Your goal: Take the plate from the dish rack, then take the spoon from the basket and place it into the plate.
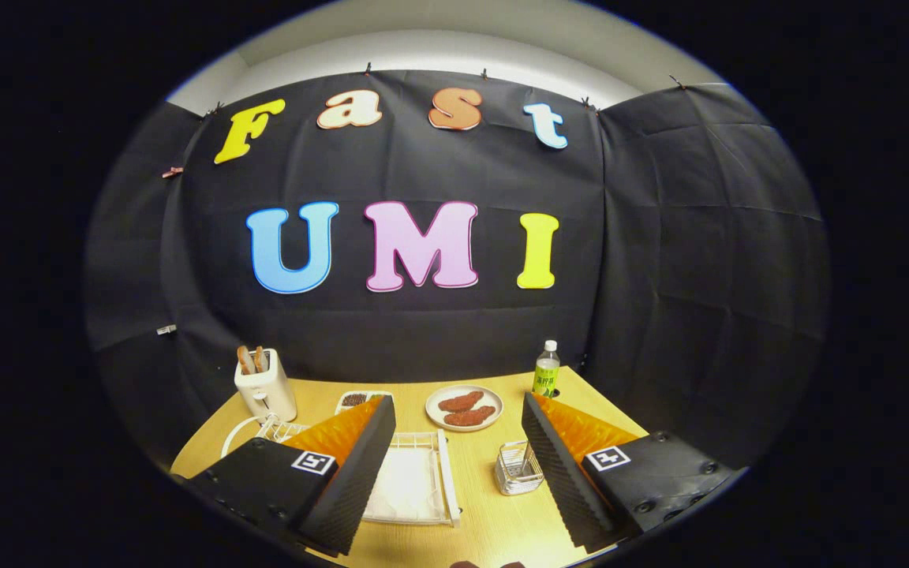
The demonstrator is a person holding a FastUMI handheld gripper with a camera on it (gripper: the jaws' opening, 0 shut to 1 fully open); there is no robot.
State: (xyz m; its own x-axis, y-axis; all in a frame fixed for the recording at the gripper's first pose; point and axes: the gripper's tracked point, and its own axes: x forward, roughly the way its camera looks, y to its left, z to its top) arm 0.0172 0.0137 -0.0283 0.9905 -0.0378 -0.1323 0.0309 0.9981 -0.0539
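Observation:
My gripper (458, 402) hangs open above a wooden table, its fingers spread wide with nothing between them. A white wire dish rack (411, 485) lies on the table between the fingers, and the left finger hides its left part. A white curved rim, likely the plate (235, 435), shows at the rack's left end beside the left finger. Just inside the right finger stands a small wire basket (519, 467); I cannot make out the spoon in it.
Beyond the fingers sits a round plate with brown food pieces (464, 408). A white toaster (265, 386) with bread stands at the back left. There is a small tray (360, 400) beside it and a green bottle (547, 369) at the back right. Black cloth walls close the table.

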